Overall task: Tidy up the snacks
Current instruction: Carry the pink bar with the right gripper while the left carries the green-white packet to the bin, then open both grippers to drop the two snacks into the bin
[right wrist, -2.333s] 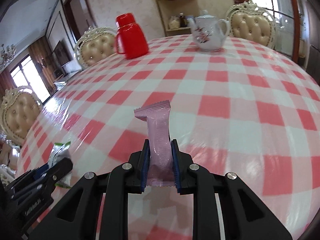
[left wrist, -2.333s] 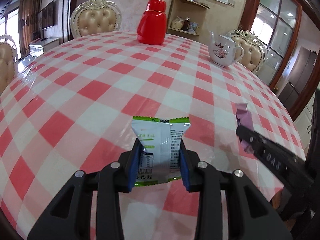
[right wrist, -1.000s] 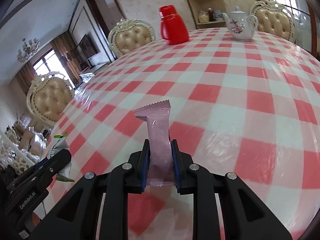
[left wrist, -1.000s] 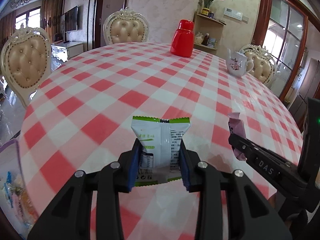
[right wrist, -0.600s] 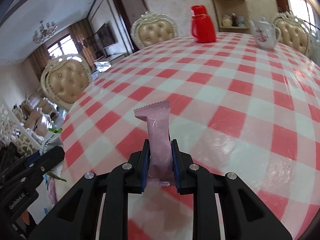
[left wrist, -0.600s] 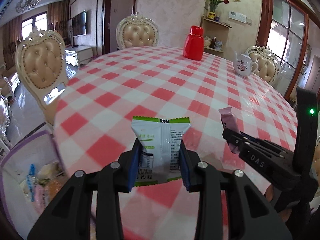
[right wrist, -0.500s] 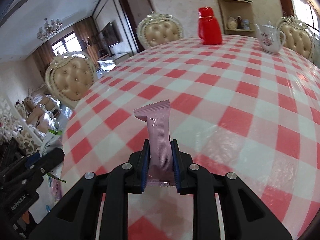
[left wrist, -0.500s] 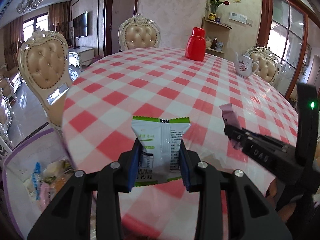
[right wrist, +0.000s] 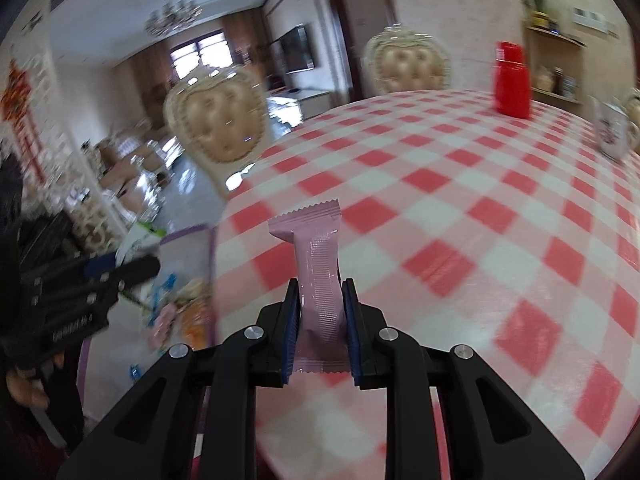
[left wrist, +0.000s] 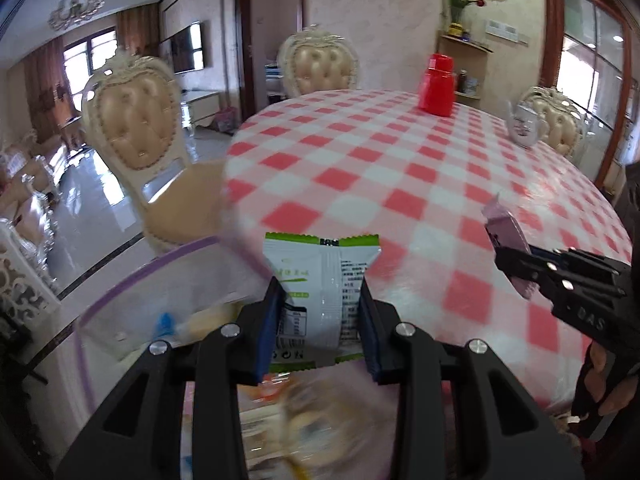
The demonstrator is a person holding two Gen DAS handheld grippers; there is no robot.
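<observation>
Left wrist: your left claw (left wrist: 320, 316) grips green-white packet (left wrist: 320, 276) | right claw (right wrist: 319, 328) grips pink bar (right wrist: 318, 280) | step: carrying | next: release over purple-rimmed bin (left wrist: 120, 280).

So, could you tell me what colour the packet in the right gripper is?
Pink packet, clearest in the right wrist view.

The left gripper (left wrist: 320, 312) and the right gripper (right wrist: 320, 318) are each clamping a packet, both pointing obliquely downward.

left gripper (left wrist: 320, 320): black frame | silver screws | blue-padded fingers (left wrist: 269, 330) | right gripper (right wrist: 319, 328): same build | white lettering
</observation>
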